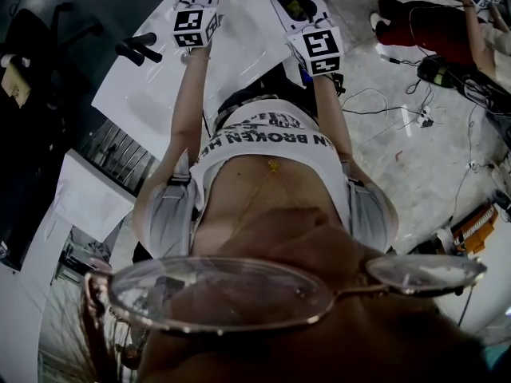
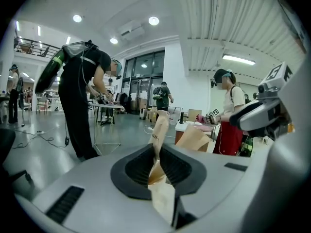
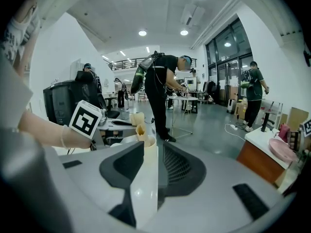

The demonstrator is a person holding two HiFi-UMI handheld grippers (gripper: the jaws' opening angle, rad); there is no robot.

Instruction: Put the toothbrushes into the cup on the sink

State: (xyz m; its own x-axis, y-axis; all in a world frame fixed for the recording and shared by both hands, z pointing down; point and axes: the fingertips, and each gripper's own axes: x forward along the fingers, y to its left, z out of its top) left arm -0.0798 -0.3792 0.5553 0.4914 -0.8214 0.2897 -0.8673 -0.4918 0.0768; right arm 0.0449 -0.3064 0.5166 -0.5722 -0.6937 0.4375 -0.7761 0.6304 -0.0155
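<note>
1. Left gripper view: the left gripper [image 2: 156, 148] has its jaws drawn almost together on a tan paper packet [image 2: 161, 125]. The packet stands up out of the narrow gap and bears dark letters on its upper part. A crumpled tail of the same paper hangs back toward the camera. I cannot tell what is inside the packet. Beyond the left gripper and to its left, a person in black [image 2: 80, 96] bends over a small table. Beyond it to the right stands a person in a white top [image 2: 232, 115].

2. Right gripper view: the right gripper [image 3: 149, 144] is closed on a smooth white thing [image 3: 145, 183], which runs lengthwise between the two dark pads and is rounded like a cup's wall. I cannot tell whether it is the cup. A tan curled tip [image 3: 142, 130] sticks out at its far end. The left gripper's marker cube [image 3: 87, 119] shows close by on the left. The wearer's forearm [image 3: 39, 132] leads to it from the picture's edge.

3. Head view: both grippers are held out ahead of the wearer's printed shirt [image 1: 271, 134], side by side and near each other. The right gripper's marker cube [image 1: 319, 48] lies just right of the left gripper. A white table top [image 1: 152, 94] spreads under the left gripper and away to its left. The packet and the white thing are too small to make out here.
</note>
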